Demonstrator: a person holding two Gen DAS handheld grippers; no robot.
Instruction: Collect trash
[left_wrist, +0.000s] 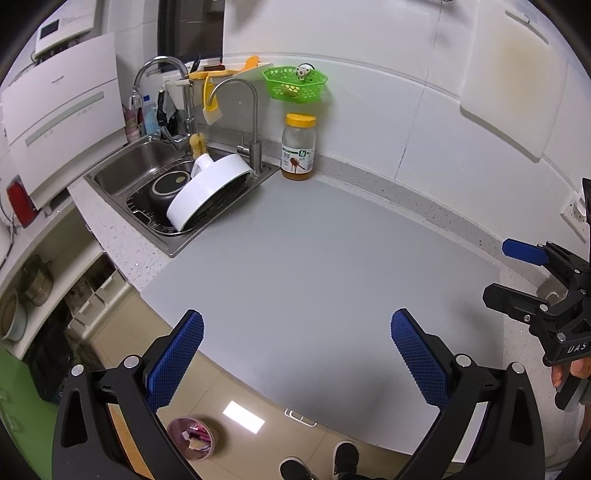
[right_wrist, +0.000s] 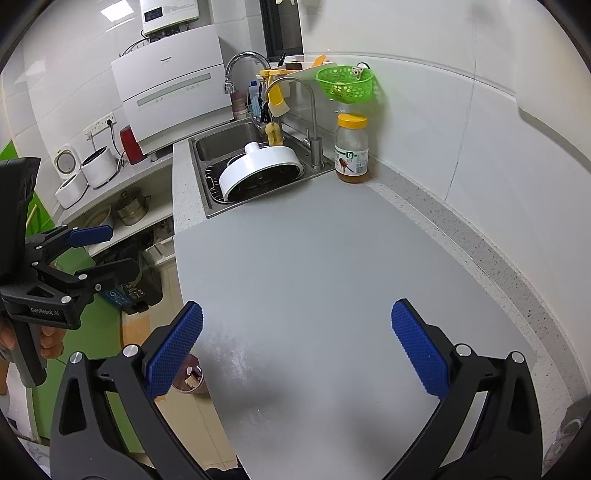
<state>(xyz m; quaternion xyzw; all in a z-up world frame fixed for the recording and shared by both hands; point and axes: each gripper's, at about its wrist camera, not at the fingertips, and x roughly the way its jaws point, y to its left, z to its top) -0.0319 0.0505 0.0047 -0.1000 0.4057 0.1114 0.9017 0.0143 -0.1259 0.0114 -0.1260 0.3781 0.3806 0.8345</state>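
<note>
A grey mat (left_wrist: 314, 266) covers the counter and nothing lies on it in either view. On the floor below the counter's front edge stands a small round bin (left_wrist: 191, 437) holding scraps of trash; part of the bin (right_wrist: 190, 376) shows behind my right gripper's left finger. My left gripper (left_wrist: 297, 360) is open with nothing between its blue pads, held over the mat's front edge. My right gripper (right_wrist: 297, 349) is open too, above the mat. Each gripper appears side-on in the other's view: the right gripper (left_wrist: 513, 273) and the left gripper (right_wrist: 107, 251), both with fingers apart.
A steel sink (left_wrist: 122, 170) at the back left holds a white pan (left_wrist: 210, 192) and a black pot. A yellow-lidded jar (left_wrist: 298, 147) stands by the wall under a green basket (left_wrist: 295, 83). A dishwasher (right_wrist: 173, 96) and rice cookers (right_wrist: 85, 173) sit farther left. Shoes (left_wrist: 321, 461) show on the floor.
</note>
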